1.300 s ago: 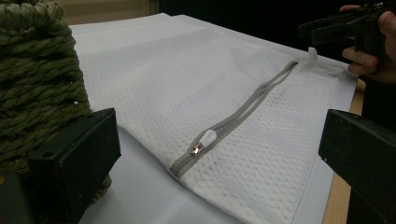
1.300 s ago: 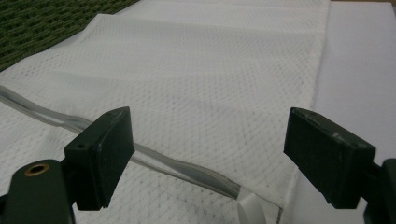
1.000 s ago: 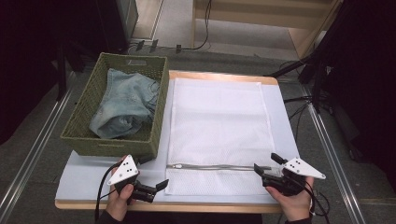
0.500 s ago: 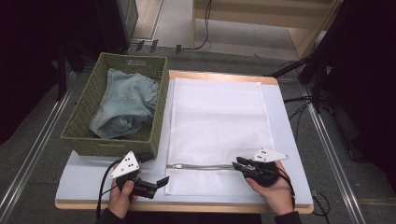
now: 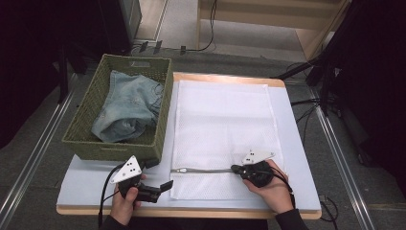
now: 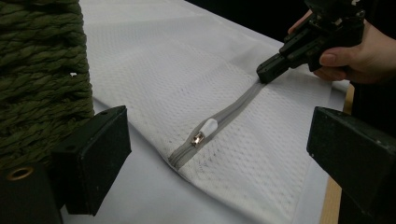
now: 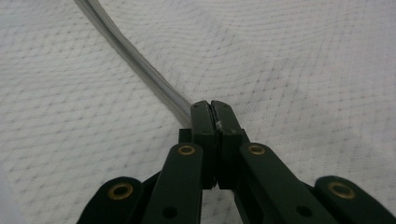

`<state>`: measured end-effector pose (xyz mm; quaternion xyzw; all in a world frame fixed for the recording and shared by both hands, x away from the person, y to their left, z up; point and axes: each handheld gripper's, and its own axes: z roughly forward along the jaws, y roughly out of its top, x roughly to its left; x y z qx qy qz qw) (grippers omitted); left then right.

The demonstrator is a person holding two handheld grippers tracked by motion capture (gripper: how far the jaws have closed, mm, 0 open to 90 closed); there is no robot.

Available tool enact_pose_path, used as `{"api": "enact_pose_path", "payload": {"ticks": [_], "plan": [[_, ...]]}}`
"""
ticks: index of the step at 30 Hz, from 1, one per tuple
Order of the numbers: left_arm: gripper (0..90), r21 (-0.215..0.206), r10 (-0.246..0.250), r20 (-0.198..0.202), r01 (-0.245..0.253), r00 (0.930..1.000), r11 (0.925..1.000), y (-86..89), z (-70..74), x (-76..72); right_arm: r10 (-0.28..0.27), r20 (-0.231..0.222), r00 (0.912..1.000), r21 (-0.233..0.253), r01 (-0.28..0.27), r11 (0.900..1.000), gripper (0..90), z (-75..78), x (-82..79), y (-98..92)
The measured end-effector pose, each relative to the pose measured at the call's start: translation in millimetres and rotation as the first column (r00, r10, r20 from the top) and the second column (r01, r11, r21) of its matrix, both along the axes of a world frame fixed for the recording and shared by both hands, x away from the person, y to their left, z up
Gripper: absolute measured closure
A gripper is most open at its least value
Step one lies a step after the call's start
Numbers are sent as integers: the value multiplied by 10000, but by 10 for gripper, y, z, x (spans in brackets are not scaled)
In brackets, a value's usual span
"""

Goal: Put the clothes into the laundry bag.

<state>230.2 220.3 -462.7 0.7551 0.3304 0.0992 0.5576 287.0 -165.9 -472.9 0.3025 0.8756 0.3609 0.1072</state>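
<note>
At the left of the high view, a green basket (image 5: 86, 136) holding jeans (image 5: 127, 105) stands beside a white mesh bag (image 5: 220, 124) on the surface (image 5: 297, 143). The left gripper (image 5: 160, 188), lower left, has its fingers wide apart, empty. Right of centre, the right gripper (image 5: 235, 168) has its fingers pinched together on the zipper (image 7: 140, 70).

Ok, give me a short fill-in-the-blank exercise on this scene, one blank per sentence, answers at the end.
1. The right claw is shut at one end of the mesh bag's grey ____.
2. The left claw has its jaws ____, with the zipper pull between them in its view.
3. The denim garment lies inside the green woven ____.
4. The white mesh bag lies ____ on the table.

Missing words: zipper; open; basket; flat
</note>
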Motion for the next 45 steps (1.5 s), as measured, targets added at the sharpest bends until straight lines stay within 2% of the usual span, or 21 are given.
{"api": "enact_pose_path", "payload": {"ticks": [2,3,4,5,6,7,9,12,13,14,17,19,23,25,27,28,32,36,41,44,45], "plan": [[69,-76,-72,-41,72,10000,9999,7,-2,6,5,40,10000,-178,-4,9998,900,45,17,36],[69,-93,-75,-61,74,10000,9999,7,-2,7,-13,178,9998,258,9,9997,900,129,38,43],[69,-93,-75,-61,74,10000,9999,7,-2,7,-13,178,9998,258,9,9997,900,129,38,43],[69,-98,-85,-70,84,9999,9999,6,-3,8,-248,541,9982,1214,181,9924,900,290,89,20],[69,-98,-85,-70,84,9999,9999,6,-3,8,-248,541,9982,1214,181,9924,900,290,89,20],[69,-100,-89,-78,88,9999,9999,6,-3,9,-628,919,9938,1985,435,9791,900,417,132,-5],[69,-143,-105,-90,104,9999,9998,8,-4,10,-1085,1170,9872,2368,784,9684,900,488,184,5],[69,-174,-113,-95,112,9999,9998,18,-4,5,-1670,1087,9799,1723,1469,9740,900,374,254,50],[69,-174,-113,-95,112,9999,9998,18,-4,5,-1670,1087,9799,1723,1469,9740,900,374,254,50],[69,-201,-130,-114,128,9999,9997,20,-5,5,-1825,803,9799,1563,1684,9733,838,235,278,44],[69,-257,-171,-150,167,9997,9995,27,-6,8,-1777,656,9819,1589,1655,9733,786,128,272,-4],[69,-238,-172,-157,168,9997,9996,26,-6,10,-1834,771,9800,1534,1701,9734,767,126,262,-27],[69,-224,-202,-158,199,9997,9996,26,-5,11,-2060,765,9756,2033,1870,9611,712,181,221,-194],[69,-228,-198,-180,194,9996,9996,28,-5,16,-1808,649,9814,2357,1609,9584,624,209,151,-273],[69,-239,-199,-177,195,9996,9995,29,-6,21,-1640,605,9846,2418,1449,9594,610,216,130,-275],[69,-232,-196,-195,191,9996,9995,30,-5,21,-1086,575,9924,2336,924,9679,595,231,77,-264],[69,-188,-207,-188,204,9996,9996,25,-5,19,-176,197,9996,1817,138,9833,596,185,31,-176],[69,-201,-229,-189,225,9996,9995,26,-5,18,-4,173,9999,710,-8,9975,576,97,36,-54],[69,-216,-264,-215,259,9994,9994,22,-7,21,8,184,9998,-294,-2,9996,521,72,54,43],[69,-181,-264,-201,260,9995,9995,14,-7,21,-95,42,9999,-574,97,9983,511,66,70,73],[69,-156,-281,-204,278,9994,9995,11,-8,20,-111,-105,9999,-1001,100,9949,497,52,94,113]]}}
